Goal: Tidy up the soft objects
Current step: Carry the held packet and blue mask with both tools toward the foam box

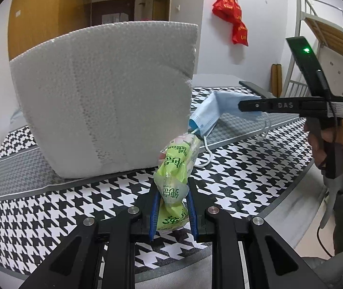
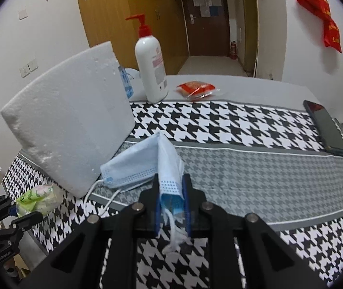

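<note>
Evidently, a green tissue pack (image 1: 174, 187) is pinched by the left gripper (image 1: 172, 207) beside the foam block (image 1: 104, 101); a limp face mask (image 2: 169, 171) (best gripped mid-fold) is clamped by the right gripper (image 2: 172, 207) over the tablecloth (image 2: 243, 163).

The right claw (image 2: 171, 201) pinches one end of a blue mask (image 2: 142, 166), whose rest lies on the table (image 2: 255, 168) against a white foam box (image 2: 70, 125). Far behind stand a pump bottle (image 2: 151, 66) and a red packet (image 2: 195, 89); a phone (image 2: 324, 127) lies far right. At near left, the left claw (image 2: 24, 213) grips a green packet (image 2: 37, 198).
</note>
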`<action>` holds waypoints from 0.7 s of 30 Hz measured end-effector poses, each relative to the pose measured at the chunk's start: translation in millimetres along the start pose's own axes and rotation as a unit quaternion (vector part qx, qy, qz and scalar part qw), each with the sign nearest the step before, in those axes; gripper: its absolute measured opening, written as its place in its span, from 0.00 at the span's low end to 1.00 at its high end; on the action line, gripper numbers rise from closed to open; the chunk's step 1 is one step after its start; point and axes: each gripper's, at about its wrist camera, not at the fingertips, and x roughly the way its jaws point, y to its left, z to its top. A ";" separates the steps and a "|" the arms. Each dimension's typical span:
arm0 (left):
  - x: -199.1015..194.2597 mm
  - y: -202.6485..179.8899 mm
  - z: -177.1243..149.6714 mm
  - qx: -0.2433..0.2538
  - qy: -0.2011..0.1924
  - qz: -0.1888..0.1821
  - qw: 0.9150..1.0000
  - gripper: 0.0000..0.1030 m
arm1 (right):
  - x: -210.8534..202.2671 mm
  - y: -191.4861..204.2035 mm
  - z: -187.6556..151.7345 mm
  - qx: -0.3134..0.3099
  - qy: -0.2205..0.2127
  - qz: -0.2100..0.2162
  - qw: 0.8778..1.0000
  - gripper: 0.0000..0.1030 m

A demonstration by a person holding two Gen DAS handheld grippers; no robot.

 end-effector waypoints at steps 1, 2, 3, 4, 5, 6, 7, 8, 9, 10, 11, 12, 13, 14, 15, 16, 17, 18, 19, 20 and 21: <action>-2.3 -0.1 -0.4 0.000 -0.001 0.000 1.000 0.22 | -3.7 0.6 -1.2 -0.001 -0.002 0.001 1.000 0.15; -6.0 0.4 -1.3 0.000 -0.003 0.001 1.000 0.22 | -10.6 1.6 -2.9 -0.002 -0.008 0.001 1.000 0.13; -10.3 1.9 -2.6 -0.001 -0.005 0.001 1.000 0.22 | -14.6 2.2 -4.1 -0.001 -0.013 0.002 1.000 0.13; -14.0 2.2 -2.8 -0.001 -0.008 0.002 1.000 0.22 | -18.2 2.7 -5.3 -0.001 -0.015 0.003 1.000 0.13; -16.1 2.9 -3.4 -0.002 -0.009 0.002 1.000 0.22 | -18.4 3.0 -5.2 0.001 -0.019 0.002 1.000 0.13; -17.9 3.7 -3.9 -0.003 -0.010 0.003 1.000 0.22 | -24.2 2.6 -7.6 0.004 -0.023 0.002 1.000 0.13; -20.4 4.6 -4.6 -0.003 -0.011 0.004 1.000 0.22 | -28.9 2.0 -9.6 0.006 -0.026 0.004 1.000 0.13; -23.2 5.2 -5.4 -0.003 -0.012 0.005 1.000 0.22 | -32.3 1.2 -10.7 0.010 -0.030 0.004 0.999 0.13; -26.4 5.9 -6.2 -0.003 -0.014 0.006 1.000 0.22 | -37.0 0.4 -12.0 0.014 -0.034 0.004 0.999 0.13; -27.0 4.2 -5.5 -0.003 -0.015 0.006 1.000 0.22 | -38.9 -0.5 -12.0 0.015 -0.037 0.004 0.999 0.13; -29.6 4.4 -4.2 -0.003 -0.017 0.006 1.000 0.22 | -43.7 -1.1 -13.0 0.019 -0.043 0.004 0.999 0.13; -32.2 4.6 -3.9 -0.003 -0.019 0.007 1.000 0.22 | -48.8 -1.4 -13.8 0.022 -0.048 0.005 0.999 0.13; -36.2 4.9 -3.8 -0.002 -0.022 0.008 1.000 0.22 | -52.7 0.0 -14.0 0.023 -0.052 0.005 0.998 0.13; -37.5 3.7 -3.4 -0.001 -0.024 0.008 1.000 0.22 | -57.8 0.6 -14.5 0.023 -0.058 0.006 0.998 0.13; -39.0 1.0 -3.3 -0.001 -0.026 0.009 1.000 0.22 | -63.1 1.7 -14.8 0.023 -0.063 0.007 0.998 0.13; -43.4 2.2 -4.2 0.000 -0.029 0.010 1.000 0.22 | -66.1 2.2 -15.3 0.023 -0.066 0.008 0.998 0.13; -45.4 1.8 -3.5 0.000 -0.031 0.011 0.999 0.22 | -70.1 4.3 -16.0 0.021 -0.069 0.010 0.997 0.13; -47.0 2.1 -3.4 0.000 -0.032 0.012 0.999 0.22 | -74.0 6.4 -17.0 0.021 -0.073 0.010 0.997 0.13; -49.8 2.7 -3.6 -0.001 -0.034 0.013 0.999 0.22 | -77.4 8.3 -18.0 0.020 -0.076 0.013 0.997 0.13; -50.8 2.8 -2.9 -0.002 -0.035 0.014 0.999 0.22 | -80.0 9.2 -18.8 0.020 -0.079 0.016 0.997 0.13; -52.3 3.9 -2.4 -0.003 -0.036 0.015 0.999 0.22 | -83.1 10.8 -19.8 0.019 -0.083 0.019 0.996 0.13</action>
